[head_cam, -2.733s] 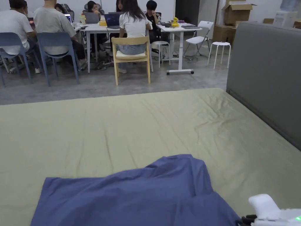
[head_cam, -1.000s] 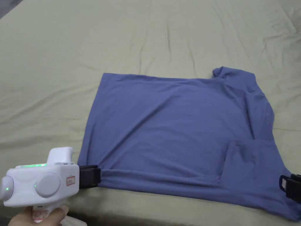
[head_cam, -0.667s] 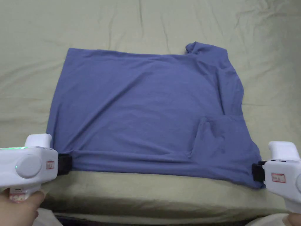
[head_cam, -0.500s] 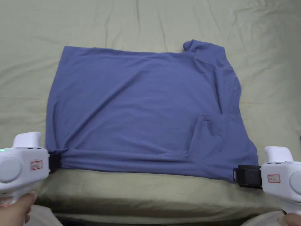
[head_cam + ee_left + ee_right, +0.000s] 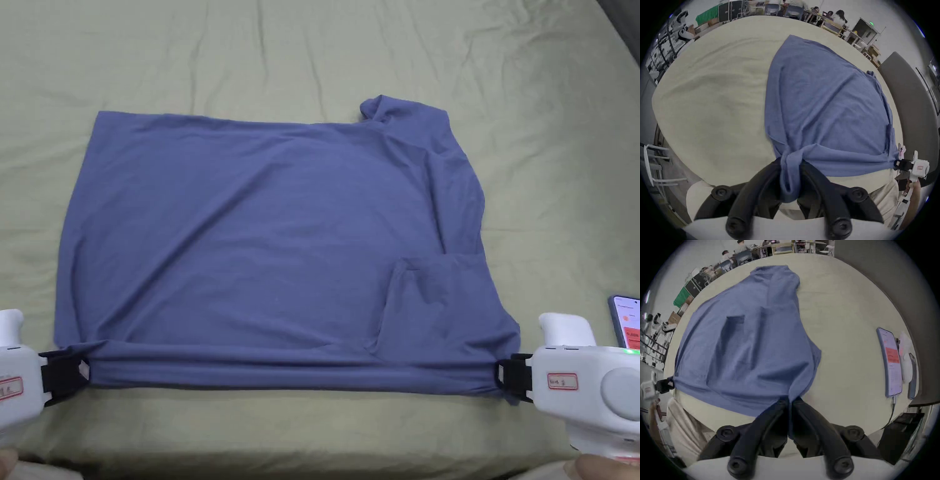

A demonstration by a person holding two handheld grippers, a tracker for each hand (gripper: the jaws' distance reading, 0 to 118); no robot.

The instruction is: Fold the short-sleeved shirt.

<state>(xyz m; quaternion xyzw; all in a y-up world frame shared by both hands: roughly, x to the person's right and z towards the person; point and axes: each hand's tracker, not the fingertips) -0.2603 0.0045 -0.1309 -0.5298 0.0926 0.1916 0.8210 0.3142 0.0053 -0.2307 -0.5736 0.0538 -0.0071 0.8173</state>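
Shirt on bed, near corners pinched by left hand-held gripper, right hand-held gripper

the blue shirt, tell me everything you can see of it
The blue short-sleeved shirt looks like thin, soft knit cloth. It lies spread and lightly creased on the pale green bed sheet, with one sleeve folded in over its near right part and a bunched bit at its far right corner. Its near edge is pulled taut between the left gripper and the right gripper, each with both jaws shut on a near corner.
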